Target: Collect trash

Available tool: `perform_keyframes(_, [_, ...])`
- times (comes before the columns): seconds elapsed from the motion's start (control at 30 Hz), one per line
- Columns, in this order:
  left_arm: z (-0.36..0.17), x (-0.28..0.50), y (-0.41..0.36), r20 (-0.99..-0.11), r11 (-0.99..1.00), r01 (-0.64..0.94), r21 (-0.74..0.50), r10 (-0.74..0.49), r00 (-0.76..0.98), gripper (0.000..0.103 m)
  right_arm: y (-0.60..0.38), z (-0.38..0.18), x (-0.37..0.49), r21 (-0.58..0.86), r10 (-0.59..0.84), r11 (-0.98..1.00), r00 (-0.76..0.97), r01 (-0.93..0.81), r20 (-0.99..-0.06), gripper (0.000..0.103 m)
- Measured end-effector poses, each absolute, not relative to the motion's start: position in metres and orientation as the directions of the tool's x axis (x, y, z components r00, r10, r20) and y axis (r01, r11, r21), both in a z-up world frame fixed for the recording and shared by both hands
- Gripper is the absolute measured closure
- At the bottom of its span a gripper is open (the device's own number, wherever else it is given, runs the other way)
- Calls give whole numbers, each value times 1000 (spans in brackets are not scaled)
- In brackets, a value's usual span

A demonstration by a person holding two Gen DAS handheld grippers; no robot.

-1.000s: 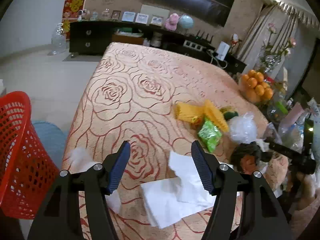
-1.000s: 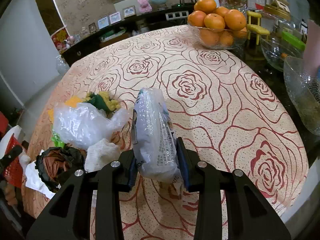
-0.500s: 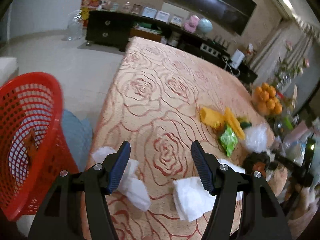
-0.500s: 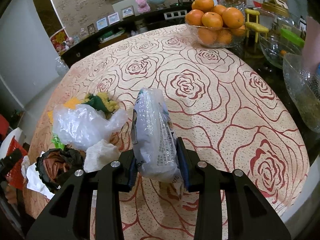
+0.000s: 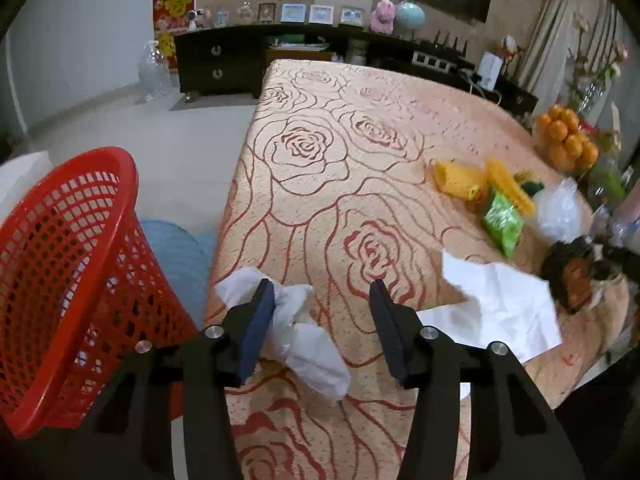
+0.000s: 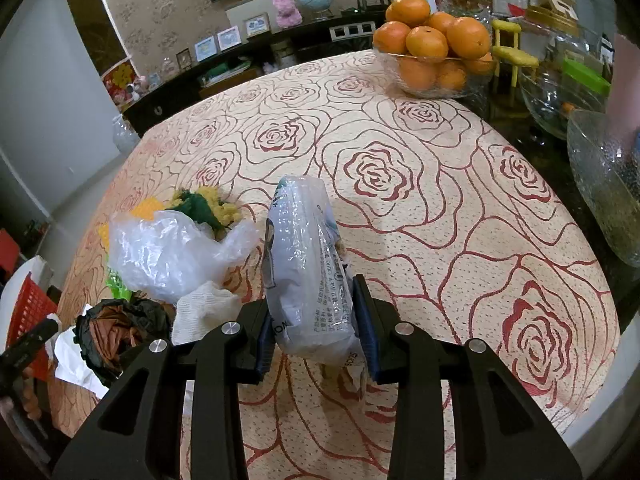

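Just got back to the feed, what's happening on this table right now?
Trash is being cleared from the rose-patterned tablecloth. The right gripper is shut on a crinkly printed plastic packet. The left gripper is open, its jaws just closing around a crumpled white tissue at the table edge beside the red mesh basket.
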State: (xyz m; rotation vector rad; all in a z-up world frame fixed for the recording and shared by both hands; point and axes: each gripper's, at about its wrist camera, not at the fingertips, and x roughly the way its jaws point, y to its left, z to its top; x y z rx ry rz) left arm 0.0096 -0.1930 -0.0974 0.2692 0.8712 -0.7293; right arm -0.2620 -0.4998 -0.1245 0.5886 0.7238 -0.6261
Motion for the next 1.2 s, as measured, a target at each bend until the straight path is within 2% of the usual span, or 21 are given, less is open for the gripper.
perform_keyframes(0.27, [-103,4,-200,-774,723,690,29,-421,473,57,-500,-125,-261,265,-311,670,586,694,-748,69])
perform_keyframes(0.37, [-104,6,-199,-771,733,678,45,-406,490,74,-499,-124,-261,267,-310,679,596,684,-740,69])
perform_keyframes(0.4, [-103,9,-197,-771,739,673,30,-412,486,83,-498,-124,-260,268,-309,683,601,680,-737,69])
perform_keyframes(0.43, [-102,12,-195,-772,741,671,2,-425,472,85,-498,-123,-260,270,-308,685,605,677,-734,70])
perform_keyframes(0.53, [-97,16,-191,-765,739,668,-90,-481,429,85,-496,-121,-260,271,-311,685,608,677,-731,70])
perform_keyframes(0.73, [-72,14,-182,-686,705,677,-213,-601,410,85,-495,-116,-262,275,-322,681,615,679,-719,70])
perform_keyframes(1.2, [-32,16,-154,-562,656,652,-381,-724,400,85,-476,-83,-259,308,-338,705,685,639,-646,70])
